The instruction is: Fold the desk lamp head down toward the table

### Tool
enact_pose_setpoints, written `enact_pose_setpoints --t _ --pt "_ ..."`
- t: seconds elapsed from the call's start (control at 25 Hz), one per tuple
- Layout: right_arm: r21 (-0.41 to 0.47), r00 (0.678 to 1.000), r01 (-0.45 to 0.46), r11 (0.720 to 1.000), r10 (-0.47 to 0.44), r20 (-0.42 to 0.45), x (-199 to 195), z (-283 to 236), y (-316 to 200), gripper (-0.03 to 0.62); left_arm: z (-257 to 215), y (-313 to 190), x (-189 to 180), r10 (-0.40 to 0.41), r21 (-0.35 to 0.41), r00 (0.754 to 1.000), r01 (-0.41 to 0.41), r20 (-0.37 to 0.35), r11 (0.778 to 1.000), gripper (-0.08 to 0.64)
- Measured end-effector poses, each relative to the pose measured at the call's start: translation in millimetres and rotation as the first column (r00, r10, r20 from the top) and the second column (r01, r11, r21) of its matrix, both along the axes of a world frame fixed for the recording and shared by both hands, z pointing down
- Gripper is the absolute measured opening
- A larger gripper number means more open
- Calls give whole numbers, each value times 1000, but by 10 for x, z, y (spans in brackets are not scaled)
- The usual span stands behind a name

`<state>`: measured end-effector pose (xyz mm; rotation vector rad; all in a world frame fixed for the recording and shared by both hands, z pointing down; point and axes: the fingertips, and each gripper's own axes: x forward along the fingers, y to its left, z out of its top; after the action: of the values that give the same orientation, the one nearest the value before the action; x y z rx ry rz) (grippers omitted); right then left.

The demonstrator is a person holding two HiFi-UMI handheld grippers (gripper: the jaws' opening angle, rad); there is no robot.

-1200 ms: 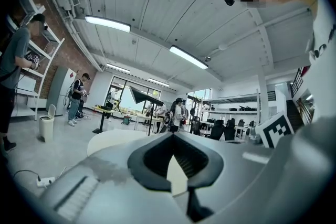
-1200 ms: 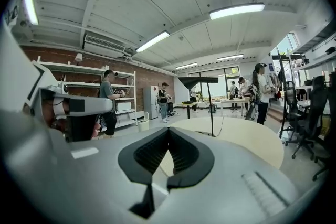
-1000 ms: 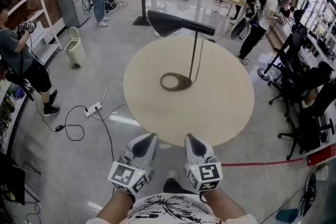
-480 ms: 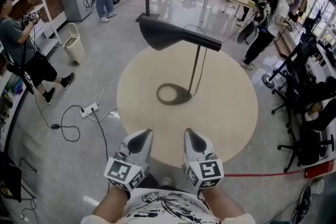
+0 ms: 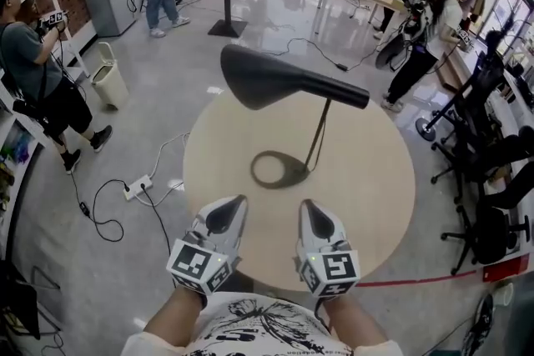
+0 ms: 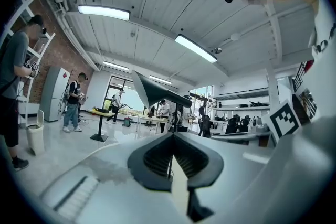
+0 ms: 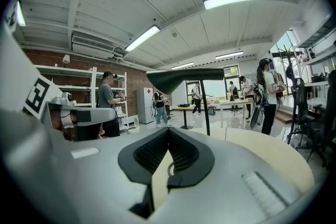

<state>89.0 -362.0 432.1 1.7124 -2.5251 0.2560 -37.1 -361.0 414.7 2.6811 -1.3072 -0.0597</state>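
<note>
- The lamp head (image 5: 279, 77) sits raised on its stem above the table (image 5: 375, 179) centre, at 12 o'clock from both grippers.
- The left gripper (image 5: 224, 218) and right gripper (image 5: 315, 221) are clenched on nothing, at the table's 6 o'clock edge.
- This looks like the approach step. The next move calls for reaching the head and pressing it down.

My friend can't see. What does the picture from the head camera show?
A black desk lamp stands on a round tan table, its head raised, not yet folded down. The left hand-held gripper and right hand-held gripper hover shut and empty near the table's front edge.
</note>
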Motion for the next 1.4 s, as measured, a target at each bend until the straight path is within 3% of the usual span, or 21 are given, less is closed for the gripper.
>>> enact_pose_setpoints --t 0.2,0.36,0.68,1.0,1.12,1.28,1.4 --pt "11 999 -31 999 31 8 -98 -173 -445 9 -298 -461 -135 8 100 999 -12 36 995 5" --pt "17 999 -37 999 37 13 -164 -295 -690 9 -677 -810 -206 34 163 999 -34 5 986 5" --pt "-8 999 -54 998 54 -1 -199 -225 -747 9 -1594 -1256 -345 58 325 998 -52 -11 944 5" --pt "-30 997 -72 997 72 -19 -204 -163 -823 9 -1762 -1698 -358 59 314 997 -72 50 947 5" --pt "-39 996 -83 996 82 -21 -211 -112 -827 9 -1725 -1744 -373 75 314 997 -82 34 946 5" --pt "-50 996 -82 995 81 -26 -253 -96 -837 9 -1703 -1758 -393 67 347 994 -95 91 933 5" --pt "-53 996 -88 995 86 -27 -224 -74 -850 8 -1594 -1796 -341 75 325 993 -103 95 940 5"
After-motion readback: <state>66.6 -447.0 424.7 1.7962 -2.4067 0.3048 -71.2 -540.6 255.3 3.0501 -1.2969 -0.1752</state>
